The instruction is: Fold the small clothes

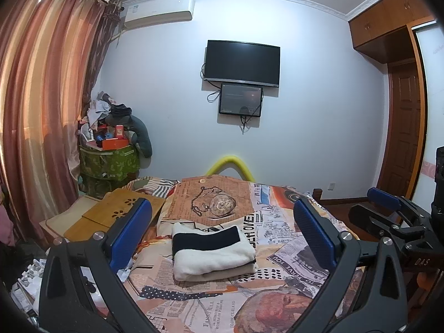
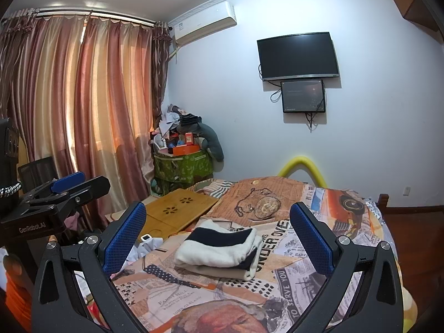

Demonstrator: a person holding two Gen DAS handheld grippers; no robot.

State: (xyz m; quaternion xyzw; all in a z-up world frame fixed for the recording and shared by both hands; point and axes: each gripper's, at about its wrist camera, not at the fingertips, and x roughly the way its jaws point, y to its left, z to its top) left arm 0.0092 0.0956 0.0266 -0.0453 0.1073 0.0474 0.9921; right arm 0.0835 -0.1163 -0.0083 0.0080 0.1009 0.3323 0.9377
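A folded white garment with a dark navy band (image 1: 212,252) lies on top of a folded beige piece on the bed's printed newspaper-pattern cover (image 1: 277,272). It also shows in the right wrist view (image 2: 222,249). My left gripper (image 1: 222,230) is open and empty, held above and in front of the stack. My right gripper (image 2: 217,233) is open and empty too, at about the same distance. The right gripper shows at the right edge of the left wrist view (image 1: 394,213), and the left gripper at the left edge of the right wrist view (image 2: 63,191).
A bamboo lap tray (image 1: 119,211) rests at the bed's left side. A green storage bag piled with clutter (image 1: 111,149) stands in the corner by the curtains (image 1: 41,97). A yellow foam tube (image 1: 230,163) arches behind the bed. A TV (image 1: 241,62) hangs on the wall; a wooden door (image 1: 405,127) is at right.
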